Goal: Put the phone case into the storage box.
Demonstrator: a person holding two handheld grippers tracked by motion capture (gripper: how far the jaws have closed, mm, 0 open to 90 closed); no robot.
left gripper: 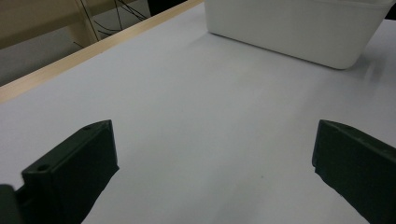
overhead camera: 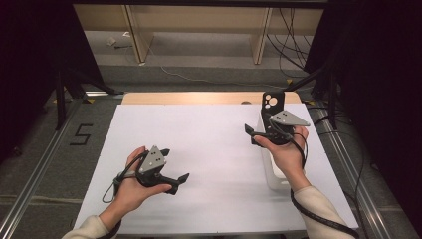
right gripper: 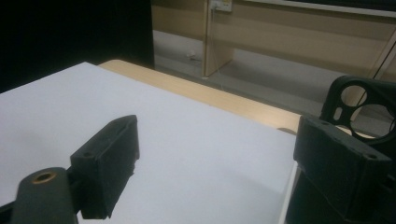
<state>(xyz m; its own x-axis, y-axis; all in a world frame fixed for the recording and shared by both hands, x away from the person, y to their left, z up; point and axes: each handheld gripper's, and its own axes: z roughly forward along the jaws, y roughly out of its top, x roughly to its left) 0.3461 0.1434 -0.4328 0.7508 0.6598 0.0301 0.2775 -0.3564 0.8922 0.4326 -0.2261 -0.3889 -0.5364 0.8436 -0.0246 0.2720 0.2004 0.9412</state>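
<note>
My two grippers over one white sheet (overhead camera: 209, 149), left gripper (overhead camera: 175, 168) nearest, jaws wide apart and holding nothing, right gripper (overhead camera: 255, 135) beyond it, jaws spread and bare, one white bin (overhead camera: 274, 177) under my right hand, one black phone case (overhead camera: 272, 105) upright at its far end.

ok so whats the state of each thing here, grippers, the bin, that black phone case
left gripper: jaws wide open, nothing between them, over the bare white sheet
right gripper: jaws open, holding nothing, beside the case
black phone case: upright, sticking up at the bin's far end
white bin: upright on the sheet; inside hidden
</note>
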